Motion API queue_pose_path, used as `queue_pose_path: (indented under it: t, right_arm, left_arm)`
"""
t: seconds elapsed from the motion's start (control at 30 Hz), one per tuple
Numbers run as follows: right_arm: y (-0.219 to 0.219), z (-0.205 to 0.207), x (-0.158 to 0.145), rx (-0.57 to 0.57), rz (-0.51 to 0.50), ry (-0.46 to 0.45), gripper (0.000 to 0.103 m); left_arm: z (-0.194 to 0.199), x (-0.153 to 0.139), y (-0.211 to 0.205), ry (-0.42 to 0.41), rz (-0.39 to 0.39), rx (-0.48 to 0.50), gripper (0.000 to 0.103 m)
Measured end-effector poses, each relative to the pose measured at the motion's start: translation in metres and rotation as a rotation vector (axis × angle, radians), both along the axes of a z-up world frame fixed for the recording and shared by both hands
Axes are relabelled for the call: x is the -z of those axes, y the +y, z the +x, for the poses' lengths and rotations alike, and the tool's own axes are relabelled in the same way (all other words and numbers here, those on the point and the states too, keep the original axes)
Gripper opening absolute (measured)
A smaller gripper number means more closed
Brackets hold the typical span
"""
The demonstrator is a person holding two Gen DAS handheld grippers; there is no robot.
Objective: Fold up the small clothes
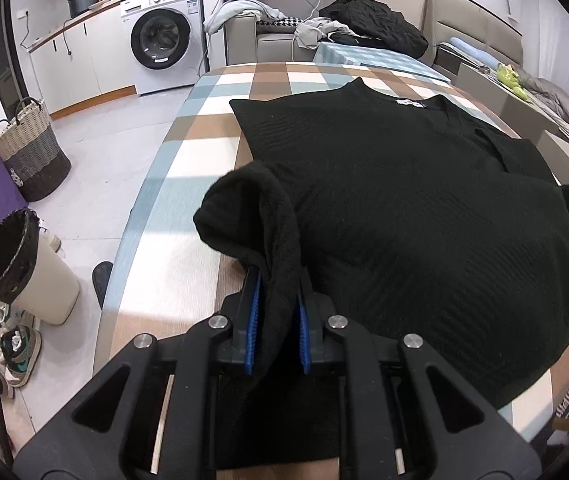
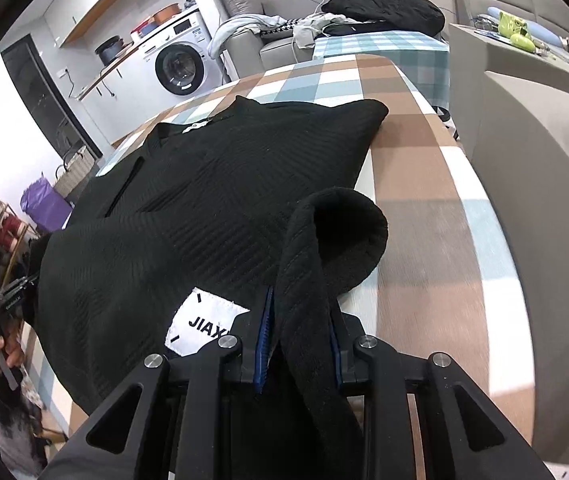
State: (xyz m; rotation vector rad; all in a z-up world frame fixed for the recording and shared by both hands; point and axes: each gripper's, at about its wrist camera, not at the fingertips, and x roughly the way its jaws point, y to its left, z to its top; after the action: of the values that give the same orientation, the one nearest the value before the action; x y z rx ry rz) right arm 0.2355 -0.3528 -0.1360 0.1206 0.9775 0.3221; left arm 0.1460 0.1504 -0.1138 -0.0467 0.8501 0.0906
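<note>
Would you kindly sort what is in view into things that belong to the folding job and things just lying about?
Belongs to the job: black sweater, left gripper, right gripper, checked table.

Just lying about: washing machine, woven basket, bin, shoes, clothes on sofa.

Black ribbed knit top [image 1: 404, 200] lies spread across frame centre, neckline toward top, white neck label visible; near hem corners lifted and bunched, white "JIAX" patch [image 2: 200, 328] lower centre.

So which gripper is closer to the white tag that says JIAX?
Right. The right gripper pinches the black sweater's hem right beside the white label. The left gripper grips the hem's opposite corner, far from it.
</note>
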Motion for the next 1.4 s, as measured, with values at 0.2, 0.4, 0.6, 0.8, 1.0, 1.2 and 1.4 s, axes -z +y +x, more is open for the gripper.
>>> queue_pose_path:
  t: [0.2, 0.4, 0.6, 0.8, 1.0, 1.2, 1.4]
  right_arm:
    - [0.003, -0.024, -0.007, 0.000, -0.061, -0.039, 0.024]
    - [-0.016, -0.030, -0.010, 0.052, 0.033, -0.038, 0.033]
    - [-0.026, -0.061, -0.013, 0.044, 0.081, -0.069, 0.041]
    - [-0.016, -0.063, -0.015, 0.018, 0.049, -0.141, 0.009]
    - [-0.024, -0.041, -0.050, 0.070, 0.121, -0.251, 0.005]
    - [-0.029, -0.010, -0.075, 0.135, 0.141, -0.316, 0.005]
    - [-0.024, 0.024, -0.036, 0.164, 0.080, -0.166, 0.005]
  left_arm:
    - [-0.031, -0.004, 0.004, -0.026, -0.021, -0.019, 0.013]
    - [-0.047, -0.008, 0.020, -0.038, -0.083, -0.061, 0.028]
    - [-0.060, -0.005, 0.022, -0.040, -0.104, -0.060, 0.031]
    - [-0.063, -0.020, 0.025, -0.124, -0.112, -0.076, 0.004]
    - [-0.046, -0.059, 0.039, -0.226, -0.163, -0.101, 0.003]
    - [0.001, -0.083, 0.050, -0.258, -0.151, -0.127, 0.003]
    - [0.039, -0.046, 0.055, -0.118, -0.161, -0.144, 0.003]
